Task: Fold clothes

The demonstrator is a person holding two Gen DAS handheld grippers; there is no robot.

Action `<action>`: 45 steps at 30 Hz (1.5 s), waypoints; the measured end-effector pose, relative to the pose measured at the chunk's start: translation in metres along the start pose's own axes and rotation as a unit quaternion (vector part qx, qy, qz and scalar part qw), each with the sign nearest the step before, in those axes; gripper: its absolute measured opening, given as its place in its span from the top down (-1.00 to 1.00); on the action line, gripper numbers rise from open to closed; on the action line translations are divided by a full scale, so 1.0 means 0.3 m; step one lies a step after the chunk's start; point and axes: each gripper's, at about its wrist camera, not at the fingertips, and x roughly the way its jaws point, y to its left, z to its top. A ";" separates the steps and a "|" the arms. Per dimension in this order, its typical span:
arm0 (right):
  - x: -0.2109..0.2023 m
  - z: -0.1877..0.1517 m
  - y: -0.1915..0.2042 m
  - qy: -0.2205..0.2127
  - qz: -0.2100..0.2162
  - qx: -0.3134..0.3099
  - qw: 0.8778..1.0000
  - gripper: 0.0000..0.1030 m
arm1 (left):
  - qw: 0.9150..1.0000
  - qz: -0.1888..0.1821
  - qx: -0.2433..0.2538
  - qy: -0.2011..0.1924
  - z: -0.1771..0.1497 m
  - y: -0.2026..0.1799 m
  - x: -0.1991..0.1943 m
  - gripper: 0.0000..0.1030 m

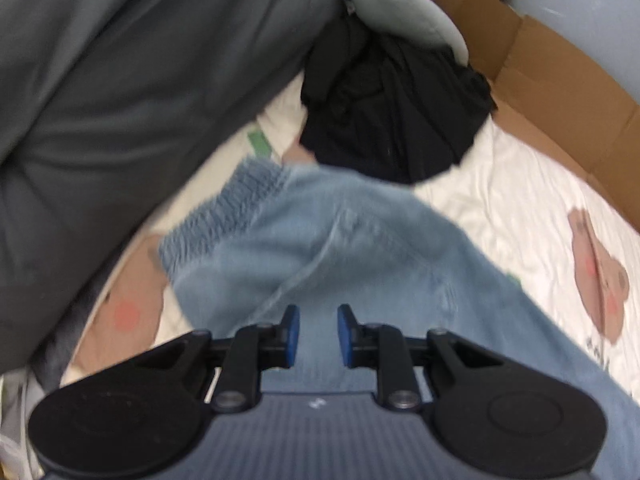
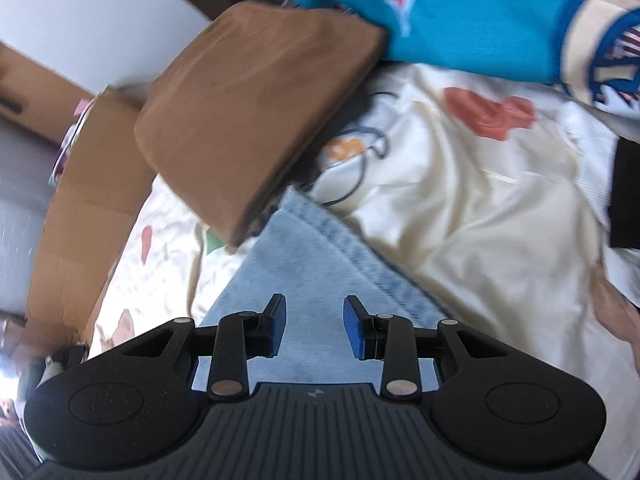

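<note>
Light blue denim shorts (image 1: 320,248) lie on a white printed bedsheet (image 1: 520,208), with the elastic waistband (image 1: 224,208) at the upper left. My left gripper (image 1: 318,334) is open and empty just above the denim. In the right wrist view the denim's hemmed end (image 2: 304,264) runs under my right gripper (image 2: 315,330), which is open and empty above it.
A large grey garment (image 1: 140,80) lies at the left and a black garment (image 1: 396,112) behind the shorts. Cardboard (image 1: 560,92) borders the bed. A folded brown garment (image 2: 256,108), a teal jersey (image 2: 460,8) and a cream garment (image 2: 480,184) lie around the denim.
</note>
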 end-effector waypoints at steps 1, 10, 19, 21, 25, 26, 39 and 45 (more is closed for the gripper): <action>0.010 -0.002 0.014 0.001 -0.002 -0.007 1.000 0.34 | 1.000 0.001 0.004 -0.002 0.020 -0.008 0.016 0.59; 0.123 -0.031 0.072 0.030 -0.031 -0.057 0.997 0.33 | 1.000 0.011 0.006 0.002 0.135 -0.051 0.230 0.59; 0.198 -0.047 0.139 0.064 -0.045 -0.137 0.987 0.31 | 1.000 0.026 -0.002 0.011 0.175 -0.048 0.417 0.49; 0.216 -0.048 0.167 0.067 -0.042 -0.151 0.985 0.22 | 1.000 0.024 0.000 0.007 0.181 -0.049 0.444 0.47; 0.259 -0.058 0.226 0.073 -0.039 -0.172 0.982 0.14 | 1.000 0.026 0.005 0.012 0.196 -0.063 0.460 0.46; 0.268 -0.060 0.240 0.073 -0.039 -0.177 0.981 0.15 | 0.999 0.028 0.007 0.015 0.200 -0.068 0.449 0.47; 0.317 -0.062 0.307 0.059 -0.034 -0.211 0.975 0.15 | 0.998 0.018 0.068 -0.008 0.268 -0.161 0.329 0.54; 0.331 -0.059 0.301 0.057 -0.033 -0.215 0.974 0.15 | 0.997 0.044 0.055 0.027 0.267 -0.178 0.479 0.52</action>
